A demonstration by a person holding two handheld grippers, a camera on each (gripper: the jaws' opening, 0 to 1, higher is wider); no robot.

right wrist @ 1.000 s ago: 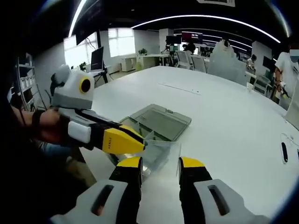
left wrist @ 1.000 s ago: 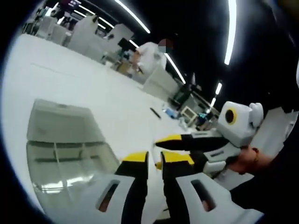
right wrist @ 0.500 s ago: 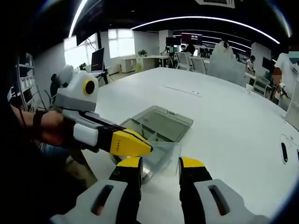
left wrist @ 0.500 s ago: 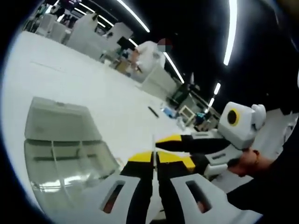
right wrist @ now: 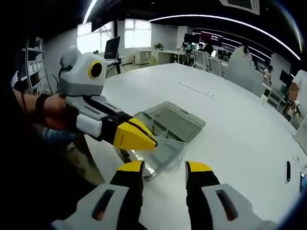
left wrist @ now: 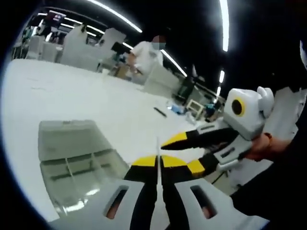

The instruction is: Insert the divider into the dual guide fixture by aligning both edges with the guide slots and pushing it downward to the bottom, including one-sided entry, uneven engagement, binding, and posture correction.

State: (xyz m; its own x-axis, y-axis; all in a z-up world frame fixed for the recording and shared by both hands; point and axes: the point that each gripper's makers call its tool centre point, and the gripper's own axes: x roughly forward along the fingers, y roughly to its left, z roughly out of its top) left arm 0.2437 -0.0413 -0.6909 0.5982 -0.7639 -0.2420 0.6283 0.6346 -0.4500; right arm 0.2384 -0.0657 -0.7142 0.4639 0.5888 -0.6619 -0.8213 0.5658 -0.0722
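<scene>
Left gripper (left wrist: pixel 157 163): jaws drawn narrow, clamped on the divider (left wrist: pixel 157 151), a thin clear sheet I see edge-on as a pale line rising from between my yellow tips. In the right gripper view the same gripper (right wrist: pixel 146 141) comes in from the left, and the divider (right wrist: pixel 165 152) hangs from its tips as a clear panel, tilted, above the near end of the fixture.

Right gripper (right wrist: pixel 163 167): jaws stand wide apart, nothing between them. The divider's lower edge sits just beyond my tips, in line with the gap between them; I cannot tell whether it touches either tip. In the left gripper view the right gripper (left wrist: pixel 178 140) lies just beside my left tips, pointing toward them.

Fixture (left wrist: pixel 79 163): a clear compartmented box on the white table (left wrist: pixel 72 100), lid (left wrist: pixel 67 136) open and laid back flat. In the left gripper view it lies left of my jaws; thin clear walls cross the inside. In the right gripper view the fixture (right wrist: pixel 172 122) lies beyond the divider. Whether the divider's edges have entered any slot I cannot tell.
</scene>
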